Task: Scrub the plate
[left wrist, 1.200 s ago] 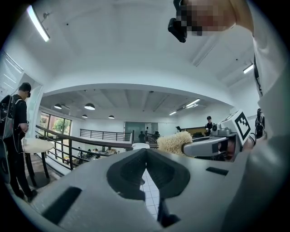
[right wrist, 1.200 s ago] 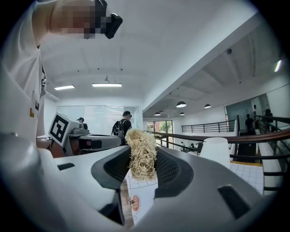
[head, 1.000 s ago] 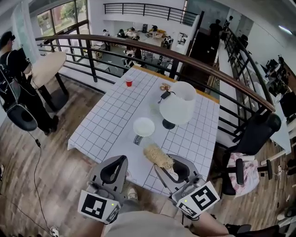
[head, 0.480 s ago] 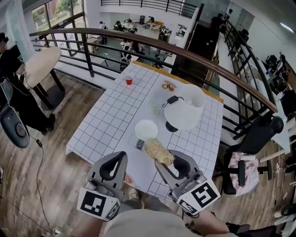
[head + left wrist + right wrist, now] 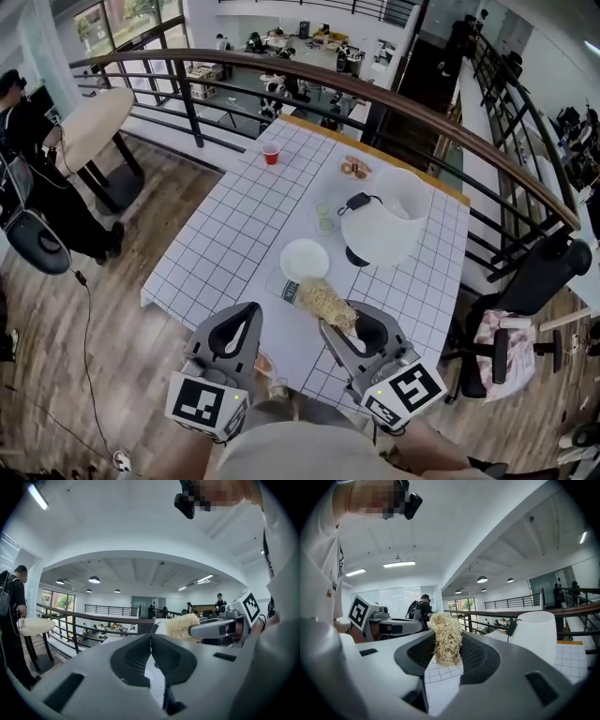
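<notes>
A white round plate (image 5: 305, 260) lies on the grid-patterned table (image 5: 234, 234), near its front edge. My right gripper (image 5: 330, 316) is shut on a tan fibrous scrubber (image 5: 325, 301), held in the air just short of the plate; the scrubber (image 5: 446, 639) stands clamped between the jaws in the right gripper view. My left gripper (image 5: 251, 312) hangs at the table's front edge, left of the scrubber, shut with nothing in it. In the left gripper view its jaws meet (image 5: 150, 636), with the scrubber (image 5: 179, 627) seen beyond at the right.
A white lamp (image 5: 386, 228) with a dark base stands right of the plate. A red cup (image 5: 272, 154) and a small dish of food (image 5: 355, 169) sit at the table's far end. A railing (image 5: 394, 108) runs behind, a black chair (image 5: 525, 291) stands at the right, a person (image 5: 37, 178) at the left.
The head view has shifted, so the table and plate sit slightly right and lower in frame. Both grippers keep their pose, the right still clamping the scrubber near the plate.
</notes>
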Demonstrator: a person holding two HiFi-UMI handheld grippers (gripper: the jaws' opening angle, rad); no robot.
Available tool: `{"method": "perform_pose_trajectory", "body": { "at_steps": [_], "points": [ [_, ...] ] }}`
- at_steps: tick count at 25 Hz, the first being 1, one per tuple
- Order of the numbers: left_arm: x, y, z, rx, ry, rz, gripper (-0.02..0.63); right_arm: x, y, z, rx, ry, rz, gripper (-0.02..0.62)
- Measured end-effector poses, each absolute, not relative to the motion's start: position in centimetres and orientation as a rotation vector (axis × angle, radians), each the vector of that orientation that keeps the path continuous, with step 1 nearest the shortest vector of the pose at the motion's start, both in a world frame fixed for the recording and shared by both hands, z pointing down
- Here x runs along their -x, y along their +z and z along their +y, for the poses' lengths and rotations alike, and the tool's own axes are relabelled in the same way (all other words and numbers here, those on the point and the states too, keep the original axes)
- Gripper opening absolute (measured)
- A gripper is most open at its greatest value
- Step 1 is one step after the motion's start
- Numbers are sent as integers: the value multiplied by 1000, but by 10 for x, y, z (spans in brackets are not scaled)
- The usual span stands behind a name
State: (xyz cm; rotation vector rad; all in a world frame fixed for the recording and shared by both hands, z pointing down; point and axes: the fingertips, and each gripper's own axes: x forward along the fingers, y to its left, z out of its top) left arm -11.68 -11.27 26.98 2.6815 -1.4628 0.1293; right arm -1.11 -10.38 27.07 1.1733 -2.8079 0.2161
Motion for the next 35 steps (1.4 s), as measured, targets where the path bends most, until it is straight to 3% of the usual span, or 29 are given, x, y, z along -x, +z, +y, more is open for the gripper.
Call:
{"method": "perform_pose_trajectory", "body": {
  "at_steps": [11, 15, 29, 32, 35],
  "points": [
    [106, 339, -187, -2611, 319, -1435, 17, 16, 299, -173, -1212, 135, -2753, 149],
    [108, 374, -225, -2561, 360, -1416, 90, 19, 332, -214, -1278, 153, -2746, 149],
    [96, 520, -311, -2331, 541, -1312, 87, 37, 486, -302, -1245, 490, -2622, 149],
    [90, 552, -319, -2300, 594, -1273, 42, 38, 509, -314, -1253, 503, -2596, 149],
    [84, 580, -326, -2269, 637, -1239, 40, 37, 527, -325, -1270, 525, -2582, 149]
  ]
}}
